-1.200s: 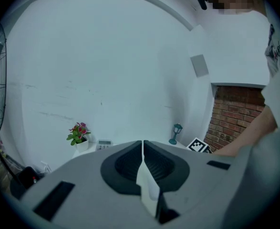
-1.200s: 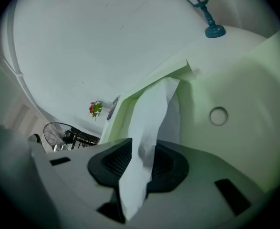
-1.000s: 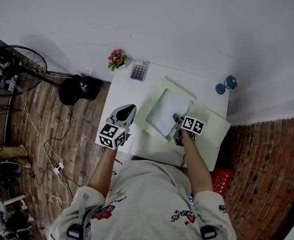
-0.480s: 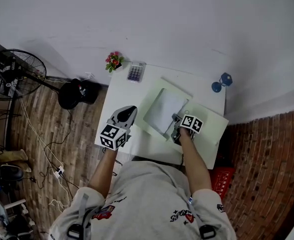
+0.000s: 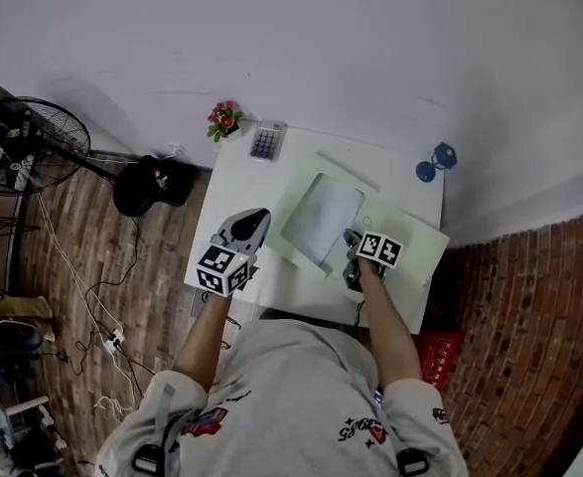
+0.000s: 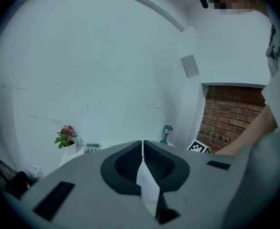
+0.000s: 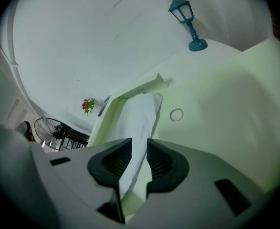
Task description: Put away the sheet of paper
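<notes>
Right gripper opening, sheet of paper between jaws, likely leaving it in green folder. Left gripper closed, empty; parked aside.

Sheet of paper: white, flat, one edge possibly curled. Near end sits between the opening jaws of the right gripper; the rest extends ahead of it.

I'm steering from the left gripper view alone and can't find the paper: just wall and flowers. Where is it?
Observer: The white sheet of paper lies on the open pale green folder, on the right part of the white table.
Operator: Is it being held?
Observer: No. On the right gripper the jaws are opening; the sheet's near edge shows between them, unpressed.
Operator: And where am I?
Observer: Your left gripper hovers beside the folder's left edge.
</notes>
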`<state>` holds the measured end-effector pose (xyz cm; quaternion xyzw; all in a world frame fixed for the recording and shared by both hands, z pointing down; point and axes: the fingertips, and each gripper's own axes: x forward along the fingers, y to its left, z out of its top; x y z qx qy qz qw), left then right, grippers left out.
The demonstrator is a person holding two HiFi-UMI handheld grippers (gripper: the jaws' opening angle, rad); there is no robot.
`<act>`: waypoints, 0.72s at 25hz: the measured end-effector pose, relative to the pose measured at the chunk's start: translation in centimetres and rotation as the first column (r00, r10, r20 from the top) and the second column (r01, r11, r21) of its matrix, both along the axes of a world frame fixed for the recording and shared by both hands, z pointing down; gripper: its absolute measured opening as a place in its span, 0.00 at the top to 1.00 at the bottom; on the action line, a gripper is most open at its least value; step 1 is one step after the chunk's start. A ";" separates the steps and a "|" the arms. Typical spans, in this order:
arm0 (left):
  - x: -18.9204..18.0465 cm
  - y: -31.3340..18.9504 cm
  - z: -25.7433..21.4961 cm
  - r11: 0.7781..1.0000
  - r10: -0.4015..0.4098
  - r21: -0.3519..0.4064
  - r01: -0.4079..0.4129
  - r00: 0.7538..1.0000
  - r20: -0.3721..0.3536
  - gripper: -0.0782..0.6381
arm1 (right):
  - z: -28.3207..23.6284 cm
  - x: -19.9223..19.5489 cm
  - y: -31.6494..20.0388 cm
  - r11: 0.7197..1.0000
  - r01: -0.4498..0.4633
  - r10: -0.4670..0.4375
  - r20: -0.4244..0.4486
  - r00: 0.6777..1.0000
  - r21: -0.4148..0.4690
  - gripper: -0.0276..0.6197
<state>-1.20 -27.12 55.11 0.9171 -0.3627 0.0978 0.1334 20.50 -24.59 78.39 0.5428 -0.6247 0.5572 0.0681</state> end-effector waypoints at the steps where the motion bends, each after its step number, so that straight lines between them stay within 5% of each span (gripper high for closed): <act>1: 0.3 0.0 -0.1 1.000 0.006 0.002 -0.006 1.000 -0.001 0.86 | -0.4 0.4 0.3 1.000 0.008 -0.008 -0.011 1.000 0.016 0.81; 5: 1.8 0.2 -0.3 0.999 0.032 0.013 -0.032 0.999 -0.001 0.86 | -2.9 2.3 0.7 0.991 -0.006 0.009 -0.024 1.000 0.131 0.95; 18: 6.1 0.4 -2.0 0.991 0.119 0.069 -0.117 0.993 -0.016 0.86 | -13.9 6.8 1.5 0.898 0.108 0.043 -0.332 0.942 0.426 0.95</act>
